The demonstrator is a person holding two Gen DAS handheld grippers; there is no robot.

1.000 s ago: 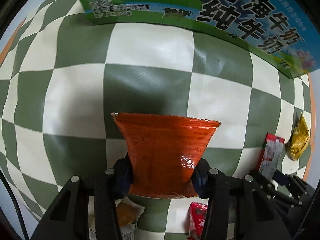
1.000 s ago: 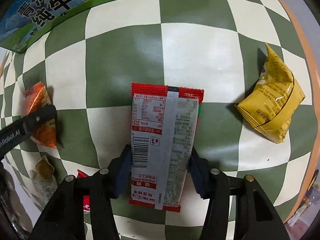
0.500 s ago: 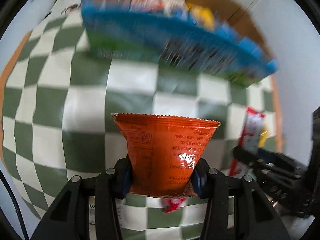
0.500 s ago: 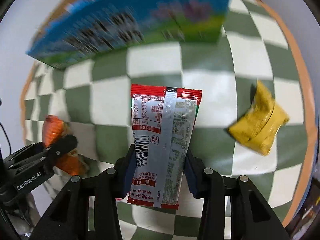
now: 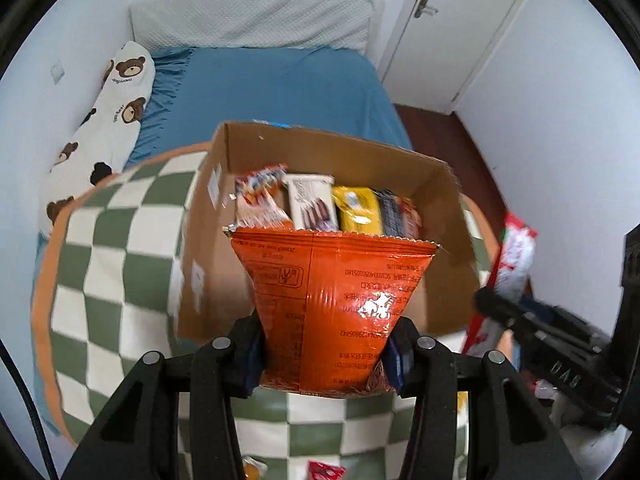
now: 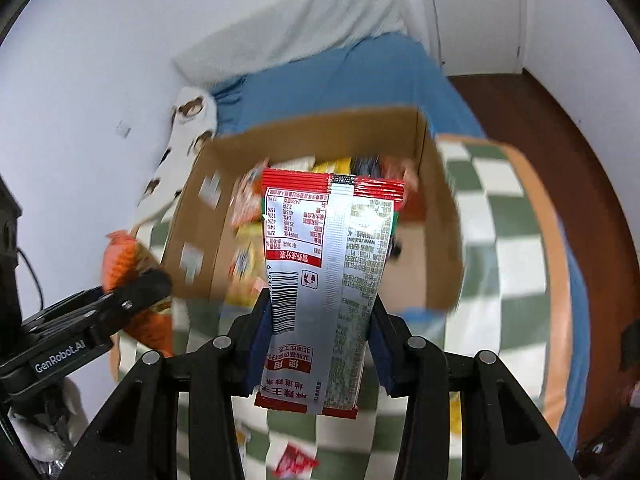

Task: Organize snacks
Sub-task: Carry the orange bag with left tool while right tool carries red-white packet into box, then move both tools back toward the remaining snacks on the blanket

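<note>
Snack packets are clamped in 2 hand-held grippers raised above a cardboard box (image 5: 448,280) that sits on a green-and-white checkered cloth (image 5: 112,264).

From the left wrist camera, the left gripper (image 5: 326,354) pinches an orange packet (image 5: 332,300) by its lower part, blue pads pressed against both sides. The packet fans out wider toward its crimped top edge, which overlaps the open top of the box. Inside the box, several packets (image 5: 320,204) stand in a row along the far side: red and white, white and brown, yellow, and a darker one. At the right edge of this view, the right gripper (image 5: 492,308) shows, blurred, with a red and white packet (image 5: 512,264).

From the right wrist camera, the right gripper is closed on that red and white packet near its lower end; the packet's back faces the camera, showing a silver seam, a barcode and a nutrition table. Its top edge overlaps the box opening. The left gripper appears at the left with the orange packet, just beside the box's left wall.

A few small packets (image 6: 296,460) lie on the cloth below the grippers. Beyond the cloth is a bed with a blue sheet (image 5: 272,84) and a bear-print pillow (image 5: 112,112).
</note>
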